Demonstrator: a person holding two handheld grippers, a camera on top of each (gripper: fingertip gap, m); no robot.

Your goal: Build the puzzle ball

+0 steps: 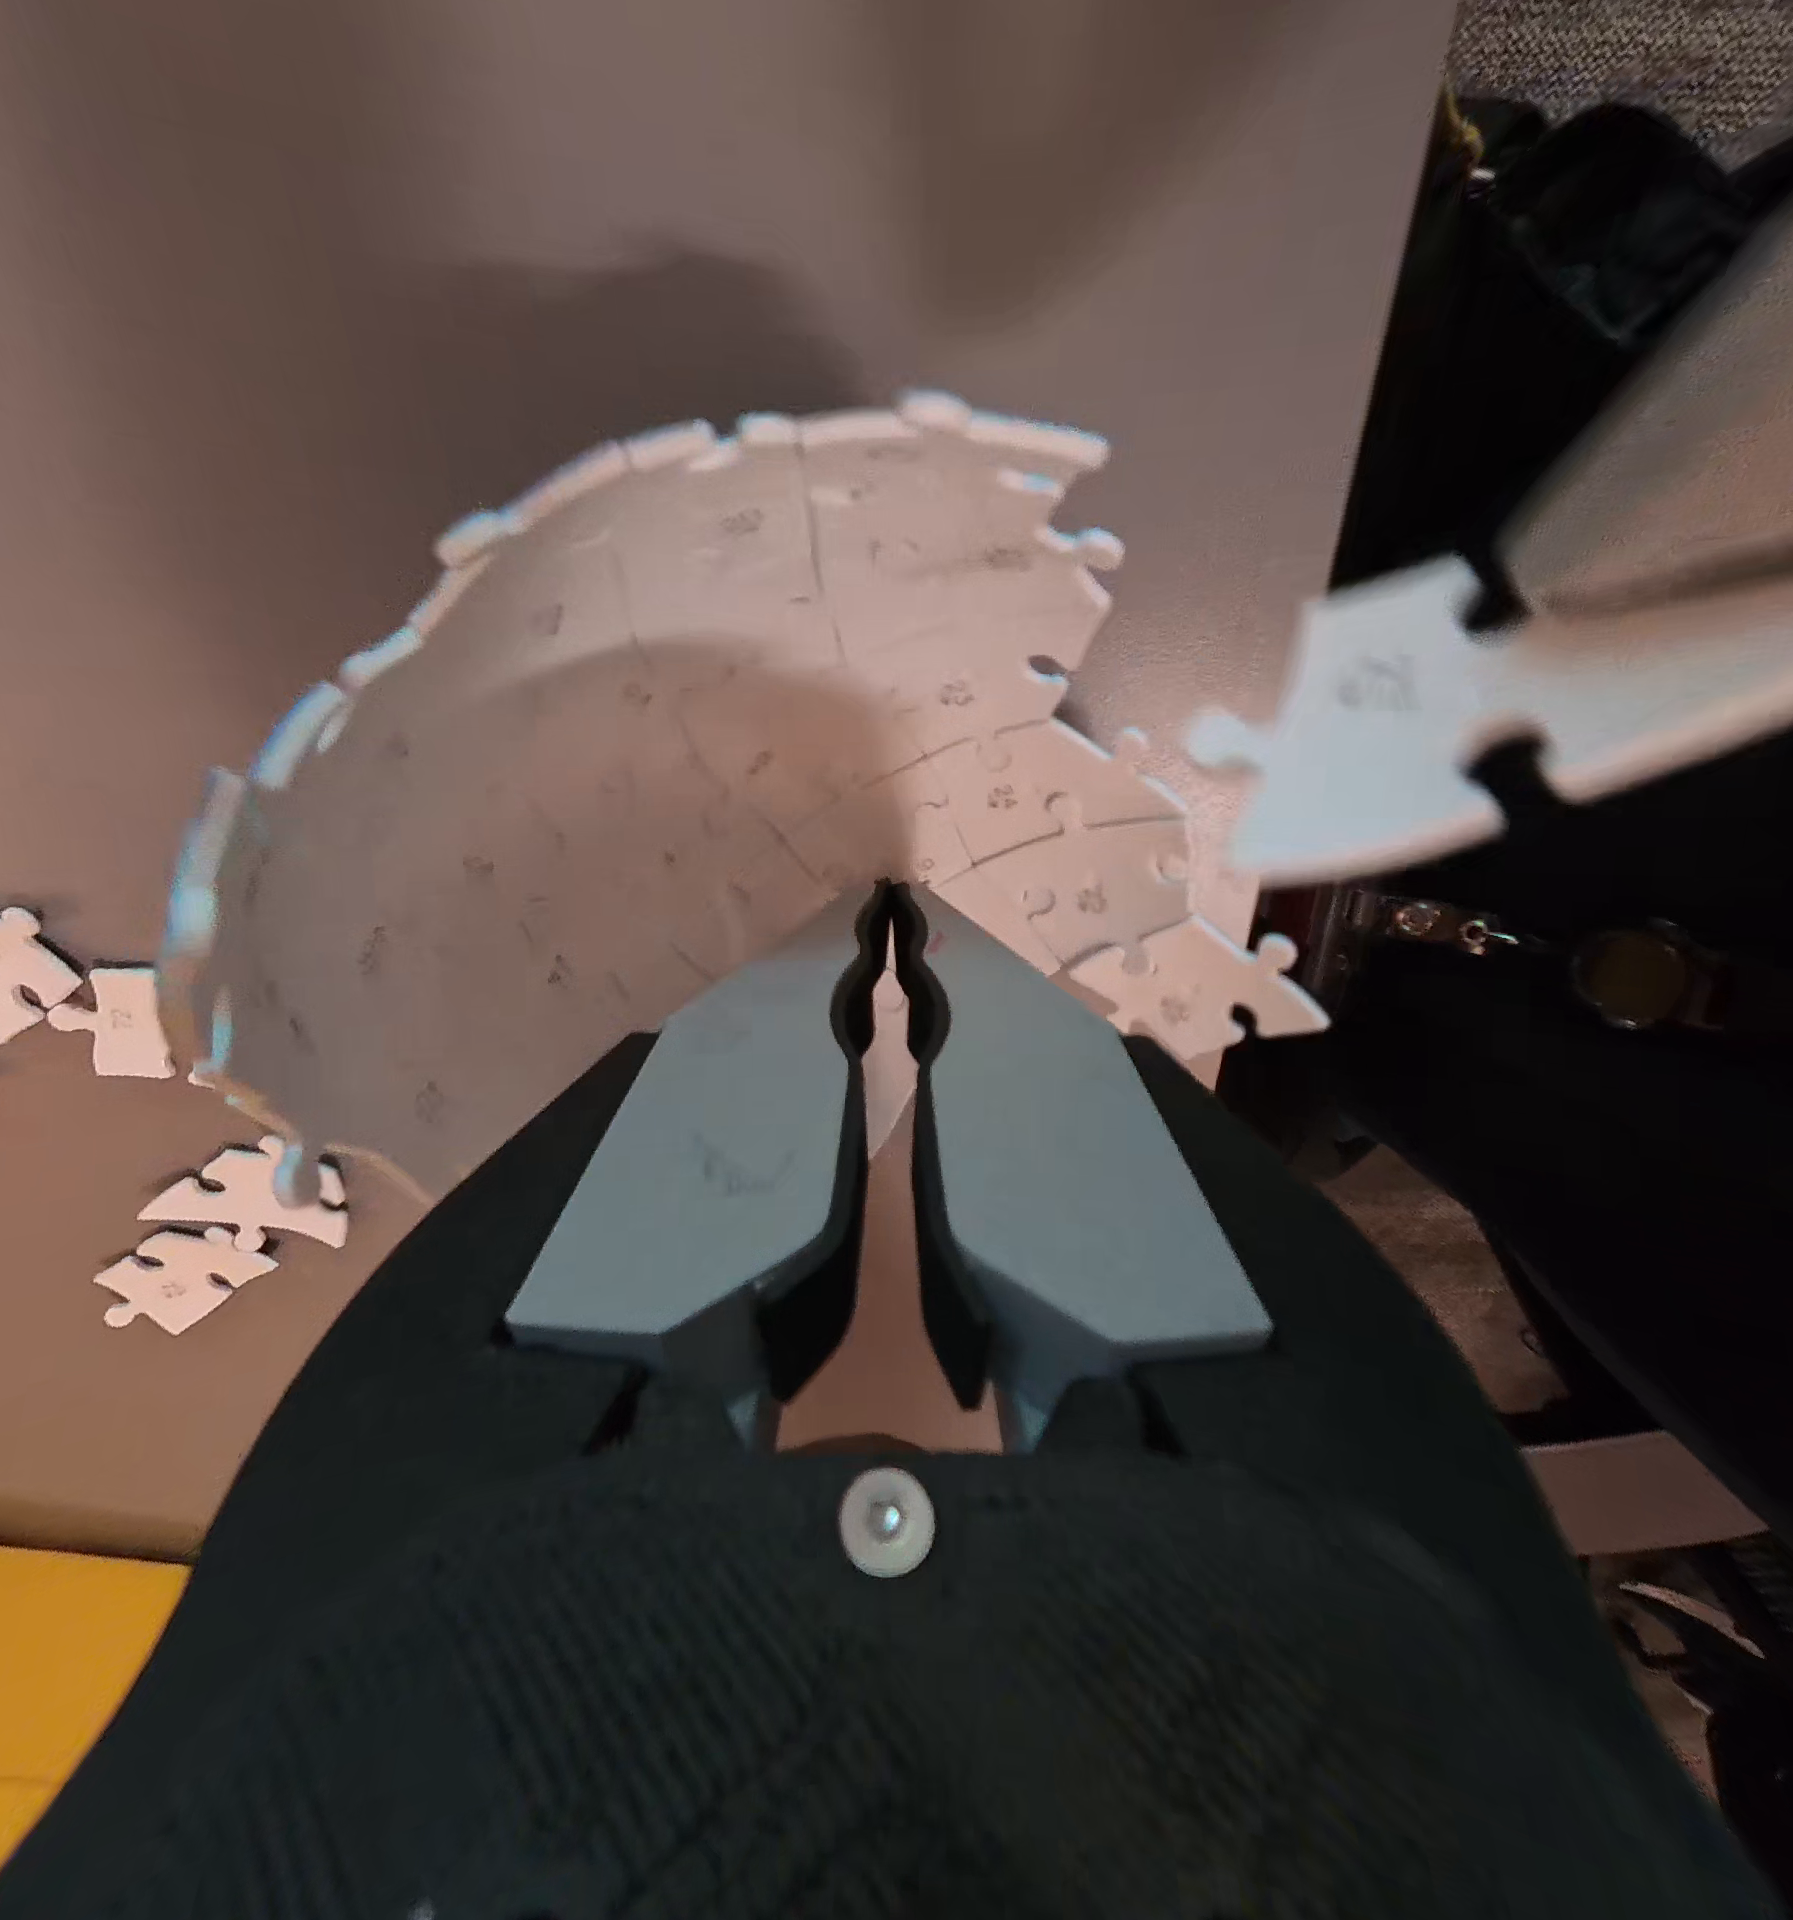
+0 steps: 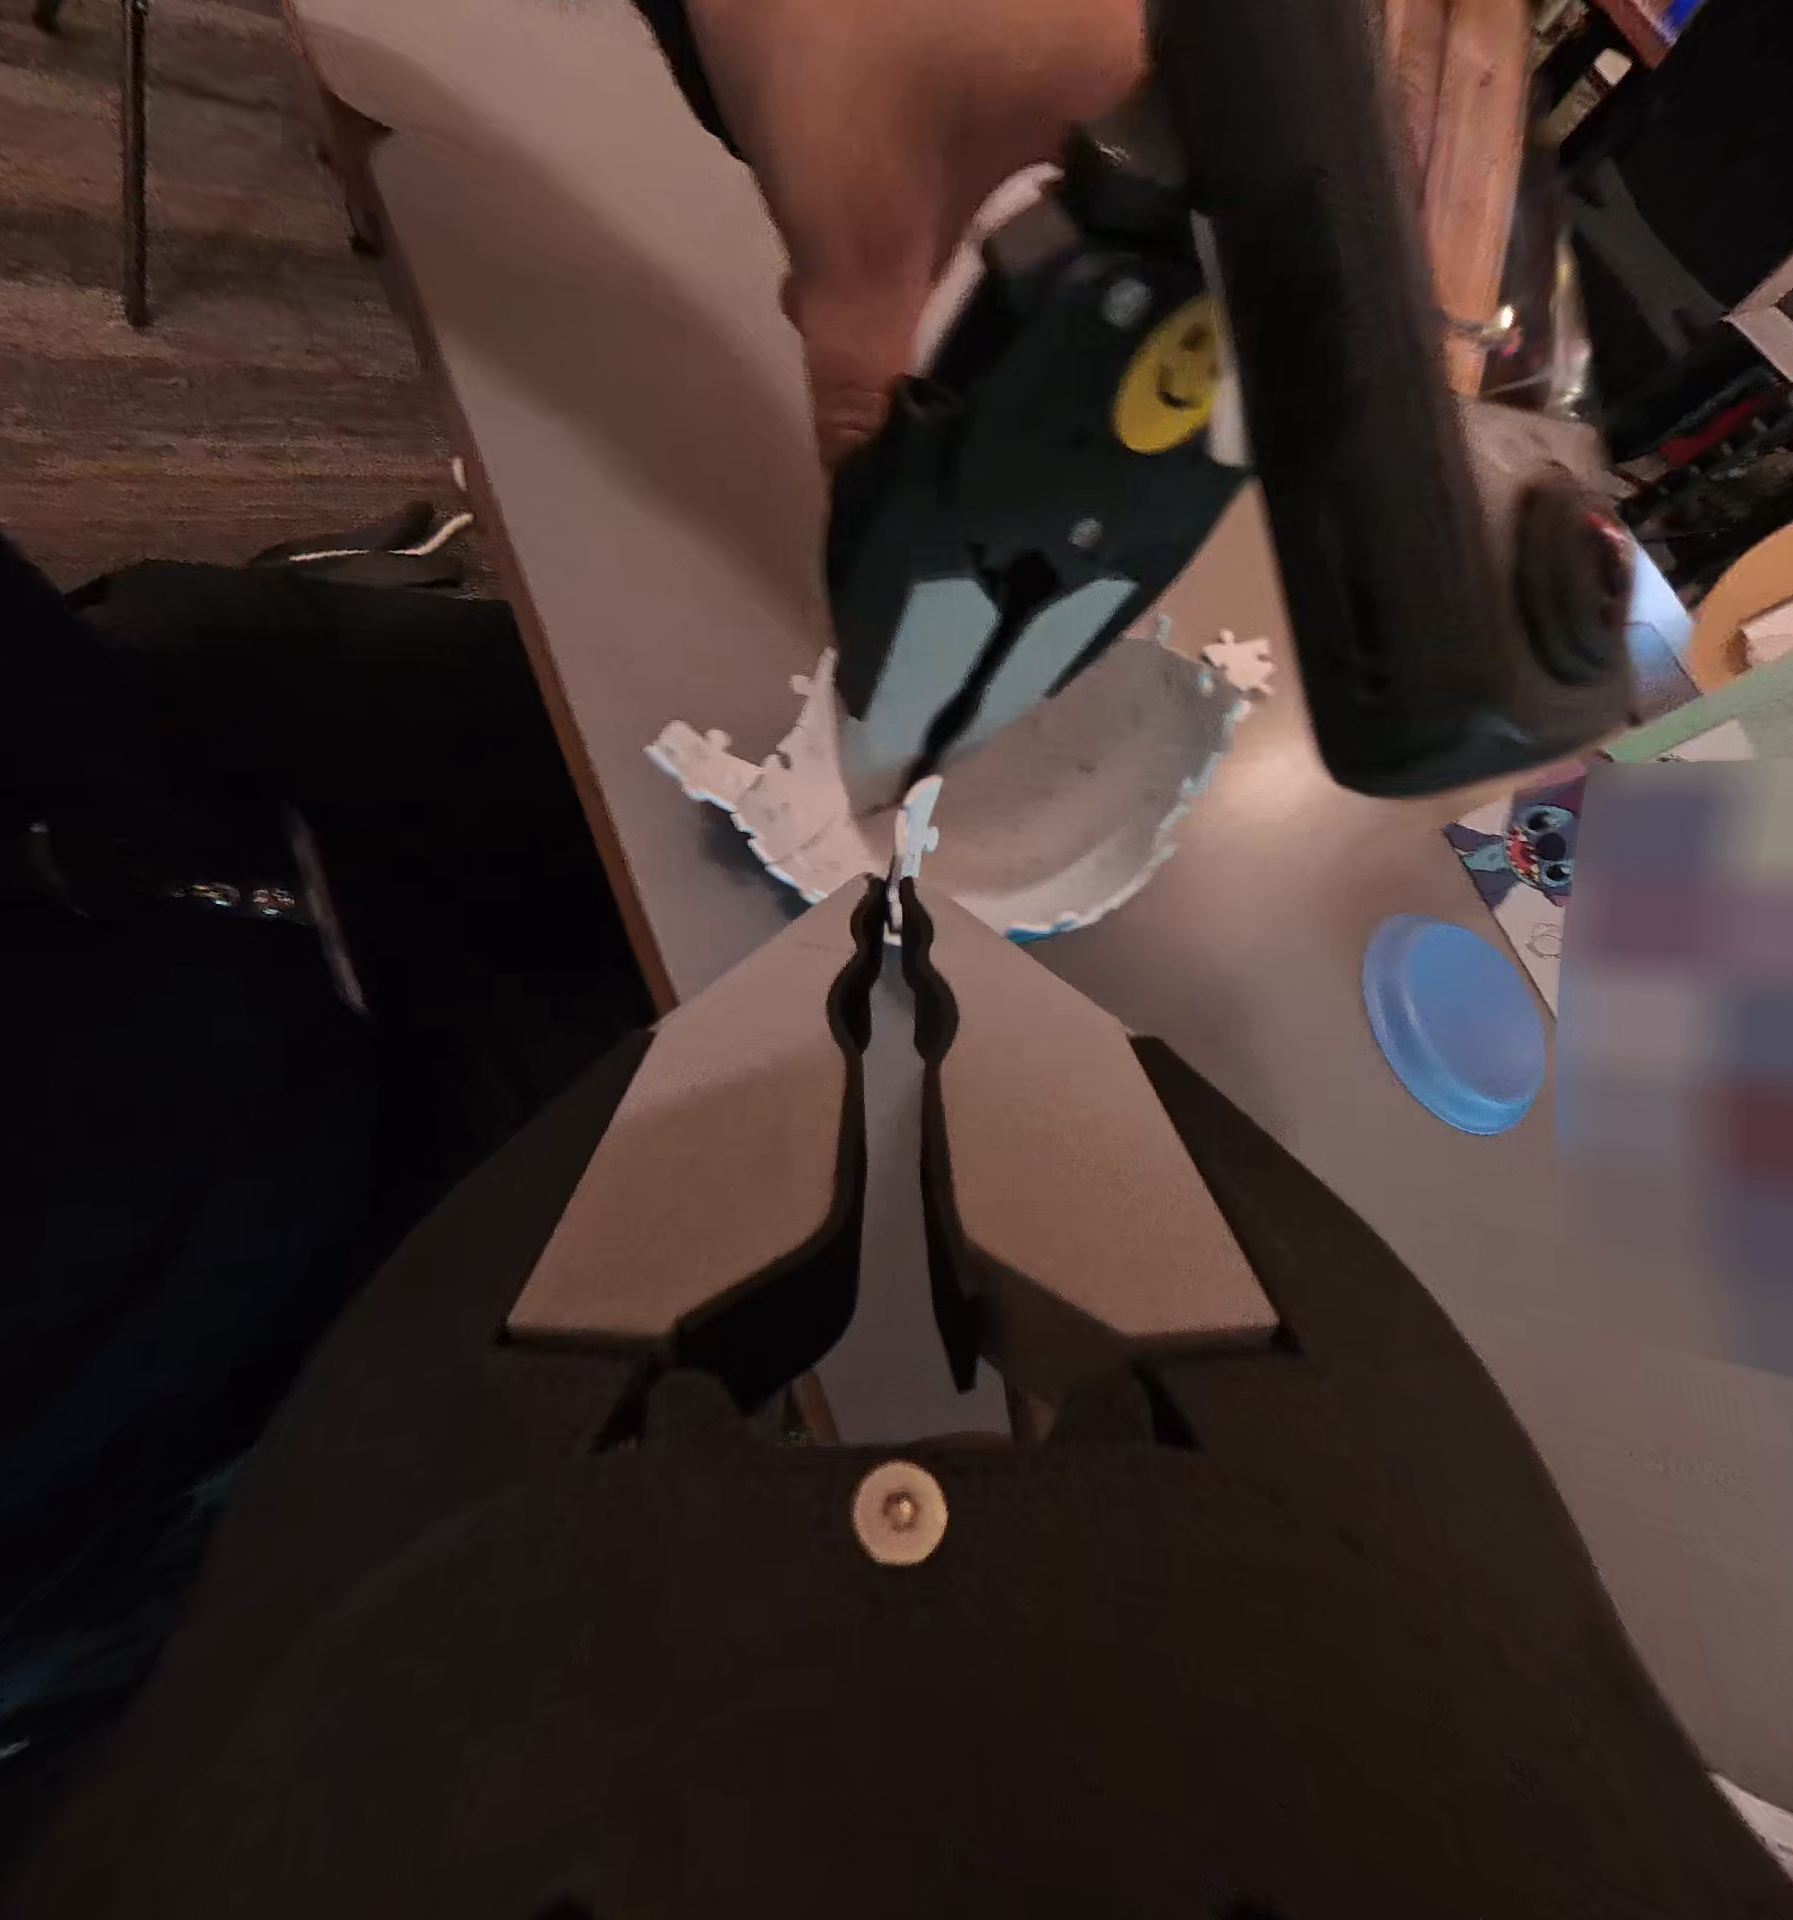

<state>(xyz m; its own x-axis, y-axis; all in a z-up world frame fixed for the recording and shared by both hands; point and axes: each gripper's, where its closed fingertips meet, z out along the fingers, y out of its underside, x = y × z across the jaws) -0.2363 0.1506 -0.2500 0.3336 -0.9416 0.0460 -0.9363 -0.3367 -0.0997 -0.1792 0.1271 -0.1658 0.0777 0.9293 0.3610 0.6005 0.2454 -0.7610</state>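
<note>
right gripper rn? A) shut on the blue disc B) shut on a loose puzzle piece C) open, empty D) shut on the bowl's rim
B: the right gripper pinches a single white piece by its edge, held clear of the half-built ball; the blue disc lies untouched on the table.

Small printed numbers mark the white puzzle pieces [image 1: 1375, 717], too blurred to read.
</note>
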